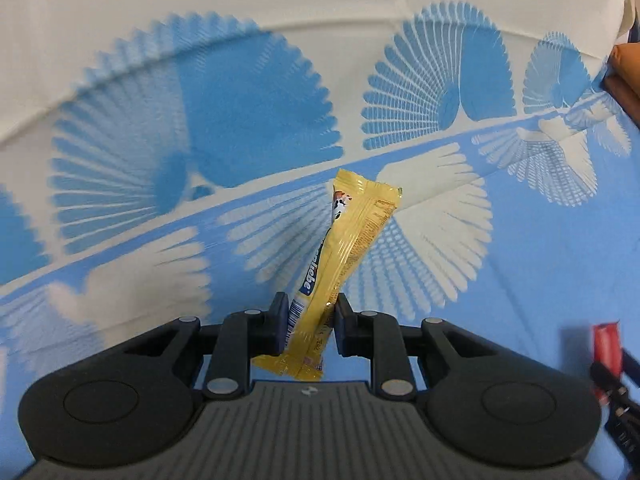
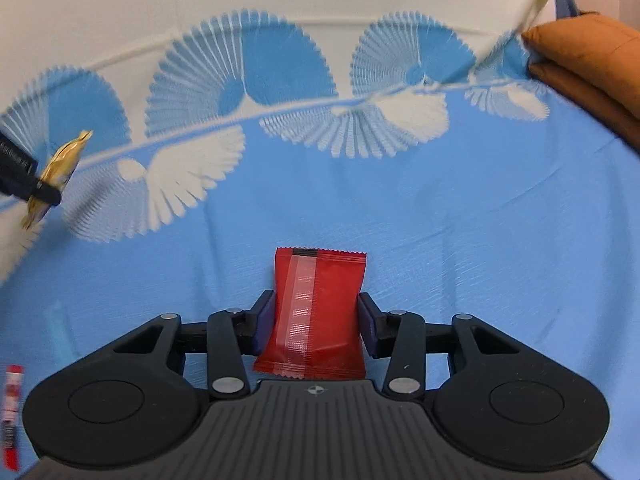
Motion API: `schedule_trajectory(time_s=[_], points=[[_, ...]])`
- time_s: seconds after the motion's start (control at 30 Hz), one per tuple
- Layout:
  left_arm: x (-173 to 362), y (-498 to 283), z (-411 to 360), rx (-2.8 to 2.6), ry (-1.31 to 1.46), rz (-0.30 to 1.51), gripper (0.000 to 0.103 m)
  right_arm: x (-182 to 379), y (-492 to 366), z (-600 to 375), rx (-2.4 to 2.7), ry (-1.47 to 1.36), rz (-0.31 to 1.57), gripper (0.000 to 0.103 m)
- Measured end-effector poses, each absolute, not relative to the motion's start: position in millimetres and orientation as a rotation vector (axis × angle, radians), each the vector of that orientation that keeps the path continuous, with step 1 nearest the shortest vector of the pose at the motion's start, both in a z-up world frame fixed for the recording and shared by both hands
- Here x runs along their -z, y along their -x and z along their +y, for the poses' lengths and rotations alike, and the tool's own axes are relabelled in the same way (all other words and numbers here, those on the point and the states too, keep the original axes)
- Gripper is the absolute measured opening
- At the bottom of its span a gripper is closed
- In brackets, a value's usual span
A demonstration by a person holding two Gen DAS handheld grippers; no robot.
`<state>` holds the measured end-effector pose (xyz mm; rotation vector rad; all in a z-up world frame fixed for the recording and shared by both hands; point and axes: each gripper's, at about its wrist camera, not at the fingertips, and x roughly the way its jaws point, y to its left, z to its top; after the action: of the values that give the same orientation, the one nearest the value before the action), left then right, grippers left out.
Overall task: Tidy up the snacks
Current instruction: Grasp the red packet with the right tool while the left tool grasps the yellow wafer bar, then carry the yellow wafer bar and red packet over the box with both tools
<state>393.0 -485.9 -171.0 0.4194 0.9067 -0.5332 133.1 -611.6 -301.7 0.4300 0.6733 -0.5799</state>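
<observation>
A yellow snack bar (image 1: pixel 352 232) stands tilted between the pads of my left gripper (image 1: pixel 311 305), which is shut on its lower part. The same bar (image 2: pixel 64 160) shows at the far left of the right wrist view, clamped in dark fingers (image 2: pixel 24 184) above the cloth. My right gripper (image 2: pixel 316 306) is shut on a red snack packet (image 2: pixel 332 280), pads pressing both sides, its back seam facing the camera. That red packet (image 1: pixel 606 344) also peeks in at the right edge of the left wrist view.
A blue and white cloth with fan patterns (image 2: pixel 440 208) covers the surface under both grippers. An orange cushion (image 2: pixel 592 60) lies at the far right. A red and white snack stick (image 2: pixel 12 412) lies at the lower left edge of the right wrist view.
</observation>
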Motion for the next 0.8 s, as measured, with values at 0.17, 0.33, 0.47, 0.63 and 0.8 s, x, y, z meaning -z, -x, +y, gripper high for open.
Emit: schedule_trajectory(time_s=[0.17,0.33,0.47,0.63,0.8], points=[[120,-341,-450,0.523,-0.424,0.865,0.026,256,-96,-584,0.564,-0.487,0.602,0.046],[74,-284,-404,0.540,-0.395,0.844,0.026,208,-53,-542,0.508,-0.523,0.555,0.046],[42,-231,-355,0.556,-0.359,0.819,0.026,169,-17,-493,0.420,-0.519,0.528,0.046],[19,-163,-274,0.534,-0.300,0.829,0.026,130,16,-424,0.283,-0.474,0.528,0.046],[13,-100,-188,0.438,-0.295,0.828,0.026,104,41,-356,0.132,-0.462,0.554,0.046]])
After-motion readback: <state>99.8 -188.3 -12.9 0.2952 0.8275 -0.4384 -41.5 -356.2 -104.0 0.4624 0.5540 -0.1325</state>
